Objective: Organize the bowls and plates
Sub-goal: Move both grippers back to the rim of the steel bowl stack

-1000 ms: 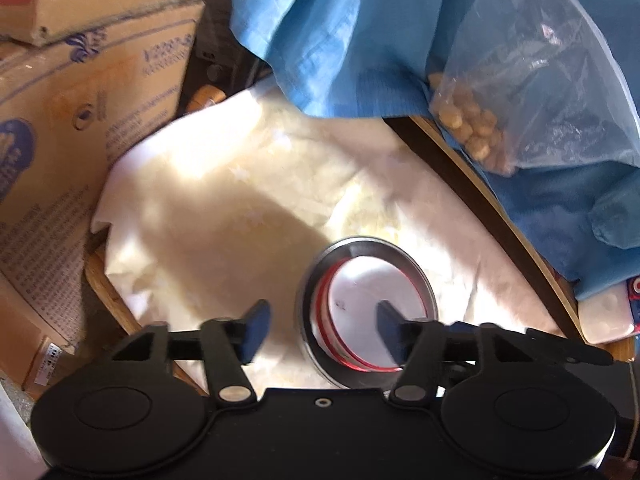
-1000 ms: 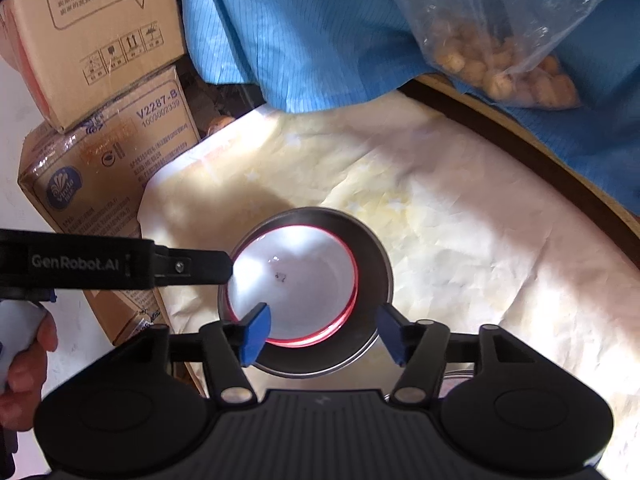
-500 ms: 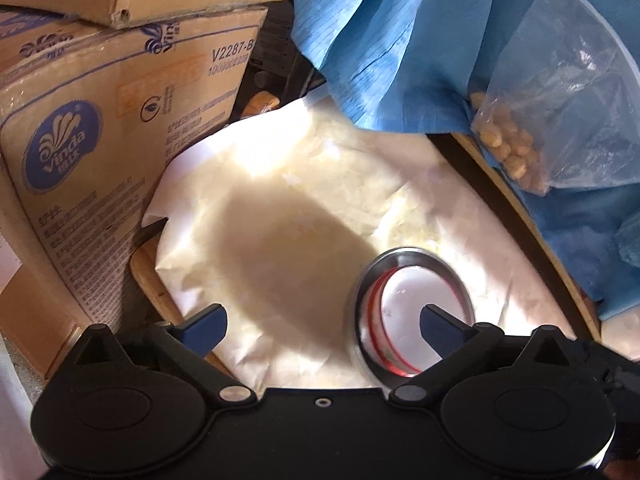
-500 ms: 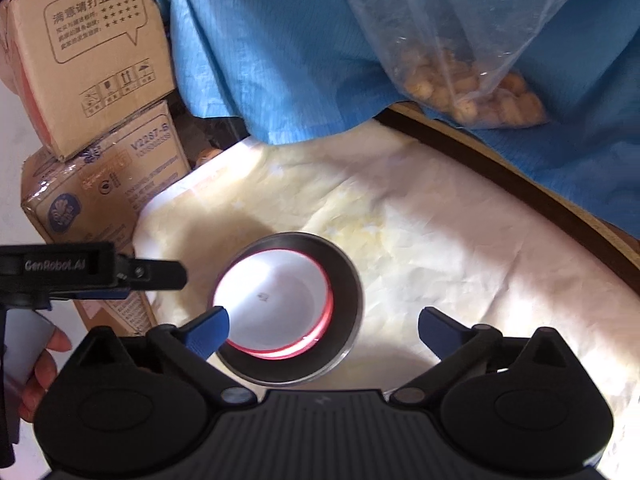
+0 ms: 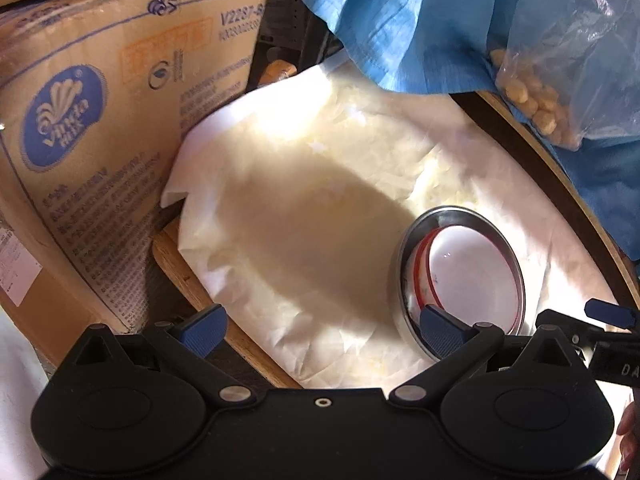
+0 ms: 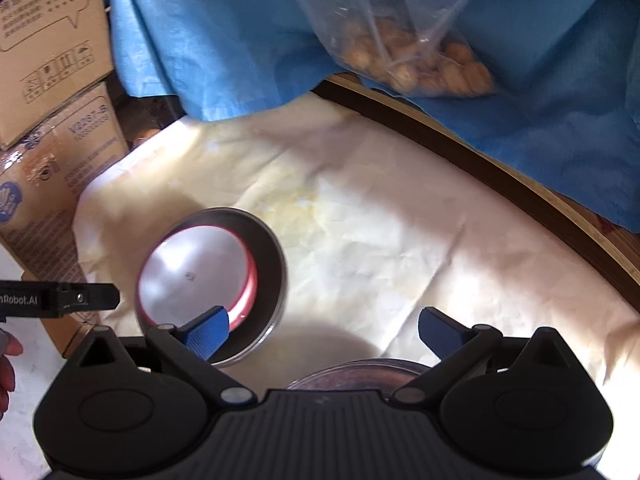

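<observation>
A white bowl with a red rim point(image 6: 198, 276) sits inside a round steel bowl point(image 6: 270, 264), and both rest on the crumpled cream paper point(image 6: 380, 240) that covers the round wooden counter point(image 6: 520, 188). The left gripper point(image 5: 320, 326) has its blue fingers point(image 5: 204, 326) wide apart, holding nothing; the steel bowl lies just by its right finger. The right gripper point(image 6: 324, 330) is also wide apart and empty. Beyond the steel bowl hang a blue cloth point(image 6: 224, 36) and a clear bag of nuts point(image 6: 420, 64).
</observation>
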